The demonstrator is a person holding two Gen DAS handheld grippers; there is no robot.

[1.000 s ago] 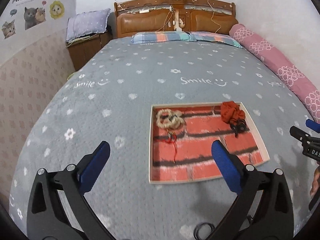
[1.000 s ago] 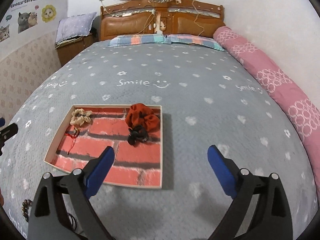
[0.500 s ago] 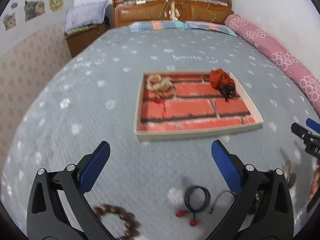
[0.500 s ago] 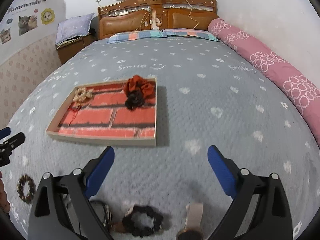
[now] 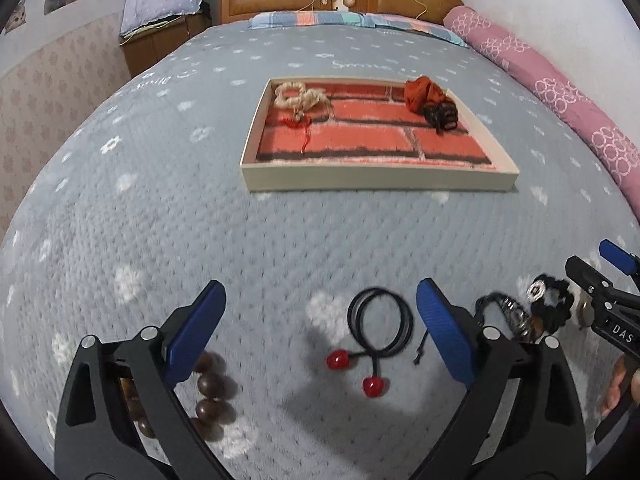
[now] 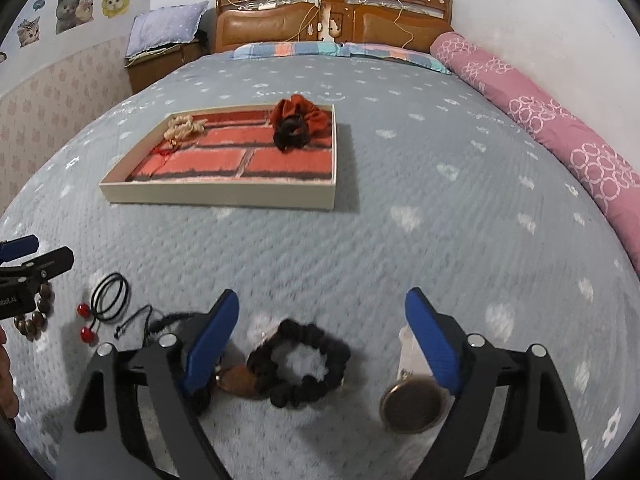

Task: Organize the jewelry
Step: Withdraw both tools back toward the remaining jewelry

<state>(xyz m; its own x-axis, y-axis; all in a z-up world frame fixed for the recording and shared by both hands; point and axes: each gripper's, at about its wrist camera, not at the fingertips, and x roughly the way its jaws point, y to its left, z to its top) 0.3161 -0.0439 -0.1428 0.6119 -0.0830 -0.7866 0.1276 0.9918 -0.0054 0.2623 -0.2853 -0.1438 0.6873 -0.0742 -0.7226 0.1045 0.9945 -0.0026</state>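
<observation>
A shallow tray (image 5: 376, 179) with a brick-pattern liner lies on the bed; it also shows in the right wrist view (image 6: 224, 194). It holds a cream bead strand (image 5: 298, 96), a red cord (image 5: 298, 123) and an orange scrunchie (image 5: 424, 94) with a black one. My left gripper (image 5: 318, 334) is open above a black hair tie with red beads (image 5: 378, 330), with a brown bead bracelet (image 5: 210, 392) at its left finger. My right gripper (image 6: 322, 338) is open over a black scrunchie (image 6: 300, 362); a round watch (image 6: 412, 404) lies under its right finger.
The grey bedspread (image 5: 280, 240) covers the bed. A pink bolster (image 6: 560, 120) runs along the right side, a wooden headboard (image 6: 332, 20) at the back, a nightstand (image 6: 160, 60) at the far left. More small jewelry (image 5: 516, 316) lies between the grippers.
Both grippers have pulled back and dipped toward the near bed edge. The tray now looks farther off, and the loose jewelry has come into view beneath the open jaws.
</observation>
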